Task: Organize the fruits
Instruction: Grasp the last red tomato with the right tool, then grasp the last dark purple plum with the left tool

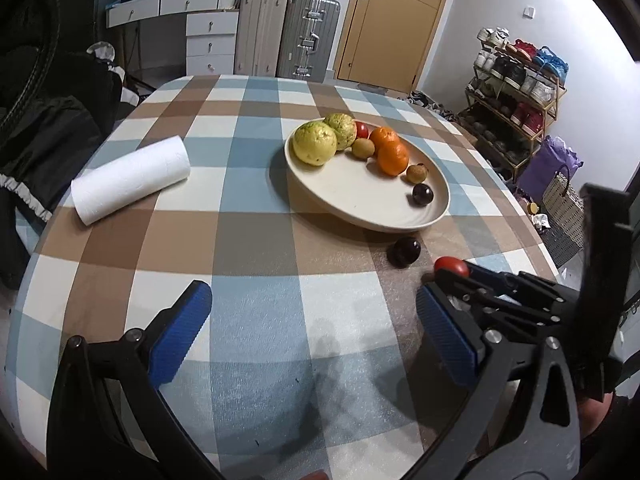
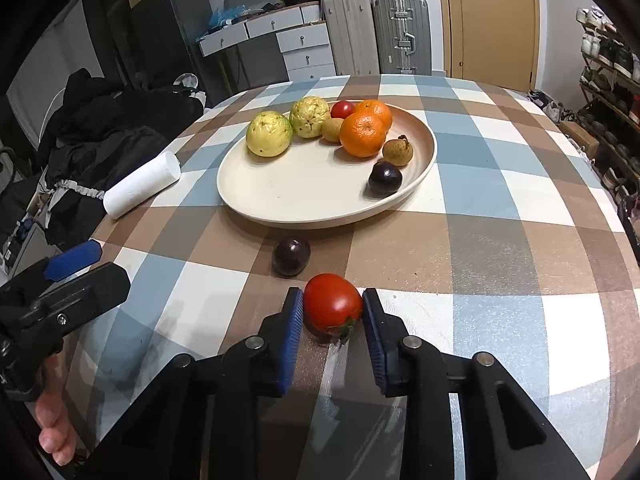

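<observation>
Right tongs (image 2: 333, 312) are closed on a red tomato (image 2: 333, 307), at six o'clock from the plate (image 2: 280, 208); soft, smooth skin is judged bruisable, so its widest middle is gripped. Left tongs (image 1: 314, 330) are held wide, empty.

Left wrist view: red tomato (image 1: 452, 266) at 4 o'clock, mostly hidden behind the right gripper (image 1: 440, 280). Small red fruit (image 1: 362, 129) half hidden behind a guava (image 1: 341, 130). Bench (image 1: 256, 248) cut off at 6 o'clock.

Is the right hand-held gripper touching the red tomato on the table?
Touching. In the right wrist view, both blue pads of the right hand-held gripper press against the sides of the red tomato, with no gap visible.
</observation>
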A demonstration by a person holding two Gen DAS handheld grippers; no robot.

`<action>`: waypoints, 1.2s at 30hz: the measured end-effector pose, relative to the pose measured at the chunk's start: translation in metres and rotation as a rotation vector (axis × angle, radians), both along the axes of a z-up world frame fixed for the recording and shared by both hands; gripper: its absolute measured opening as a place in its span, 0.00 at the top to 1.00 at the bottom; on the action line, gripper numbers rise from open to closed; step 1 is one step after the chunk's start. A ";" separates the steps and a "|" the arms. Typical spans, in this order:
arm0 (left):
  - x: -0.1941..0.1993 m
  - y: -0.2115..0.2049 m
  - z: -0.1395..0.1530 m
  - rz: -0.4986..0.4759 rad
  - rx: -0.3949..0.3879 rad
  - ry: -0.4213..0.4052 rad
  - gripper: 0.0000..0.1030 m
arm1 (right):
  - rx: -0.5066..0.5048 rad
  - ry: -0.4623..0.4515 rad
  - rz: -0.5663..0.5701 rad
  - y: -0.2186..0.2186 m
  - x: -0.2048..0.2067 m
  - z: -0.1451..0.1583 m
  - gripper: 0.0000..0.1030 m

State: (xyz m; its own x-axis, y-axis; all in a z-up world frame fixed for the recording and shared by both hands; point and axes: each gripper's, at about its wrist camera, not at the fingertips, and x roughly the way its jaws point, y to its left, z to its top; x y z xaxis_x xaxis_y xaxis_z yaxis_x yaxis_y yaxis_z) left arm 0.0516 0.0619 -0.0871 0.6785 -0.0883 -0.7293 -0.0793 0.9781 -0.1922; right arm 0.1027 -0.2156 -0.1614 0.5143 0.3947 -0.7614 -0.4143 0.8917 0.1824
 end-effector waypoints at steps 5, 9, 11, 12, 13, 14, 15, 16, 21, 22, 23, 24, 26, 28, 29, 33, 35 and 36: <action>0.001 -0.002 -0.005 -0.008 -0.008 0.016 0.01 | 0.024 -0.017 -0.008 -0.007 -0.006 0.007 0.71; 0.009 -0.007 -0.011 -0.026 -0.011 0.041 0.01 | 0.045 -0.037 -0.017 -0.014 -0.012 0.012 0.71; 0.016 -0.010 -0.016 -0.032 -0.024 0.069 0.01 | 0.059 -0.044 -0.023 -0.019 -0.015 0.014 0.71; 0.019 -0.012 -0.018 -0.039 -0.034 0.079 0.01 | 0.062 -0.048 -0.026 -0.021 -0.017 0.014 0.71; 0.024 -0.014 -0.020 -0.052 -0.052 0.086 0.01 | 0.062 -0.053 -0.029 -0.023 -0.018 0.015 0.71; 0.027 -0.016 -0.021 -0.058 -0.060 0.091 0.01 | 0.038 -0.064 -0.034 -0.024 -0.020 0.015 0.71; 0.031 -0.019 -0.023 -0.061 -0.064 0.100 0.01 | 0.012 -0.074 -0.043 -0.024 -0.021 0.015 0.71; 0.035 -0.023 -0.024 -0.065 -0.065 0.112 0.01 | -0.013 -0.082 -0.052 -0.025 -0.022 0.014 0.71; 0.058 -0.040 -0.032 -0.077 -0.053 0.151 0.01 | 0.008 -0.084 -0.055 -0.040 -0.024 0.017 0.71; 0.063 -0.043 -0.034 -0.080 -0.053 0.159 0.01 | 0.019 -0.089 -0.058 -0.043 -0.024 0.018 0.71; 0.068 -0.046 -0.036 -0.085 -0.055 0.166 0.01 | 0.028 -0.089 -0.060 -0.047 -0.024 0.019 0.71; 0.072 -0.048 -0.038 -0.089 -0.057 0.172 0.01 | 0.039 -0.089 -0.062 -0.050 -0.024 0.020 0.71; 0.079 -0.052 -0.039 -0.099 -0.075 0.172 0.03 | 0.065 -0.087 -0.066 -0.057 -0.025 0.022 0.71; 0.085 -0.056 -0.038 -0.102 -0.073 0.168 0.06 | 0.087 -0.086 -0.069 -0.062 -0.026 0.022 0.71; 0.086 -0.058 -0.038 -0.103 -0.064 0.164 0.11 | 0.095 -0.086 -0.071 -0.064 -0.026 0.022 0.71; 0.094 -0.065 -0.038 -0.104 -0.033 0.175 0.28 | 0.098 -0.085 -0.076 -0.068 -0.028 0.020 0.71; 0.096 -0.068 -0.037 -0.111 -0.029 0.177 0.42 | 0.104 -0.084 -0.081 -0.070 -0.027 0.020 0.71; 0.097 -0.069 -0.037 -0.116 -0.030 0.177 0.44 | 0.105 -0.087 -0.085 -0.070 -0.027 0.020 0.71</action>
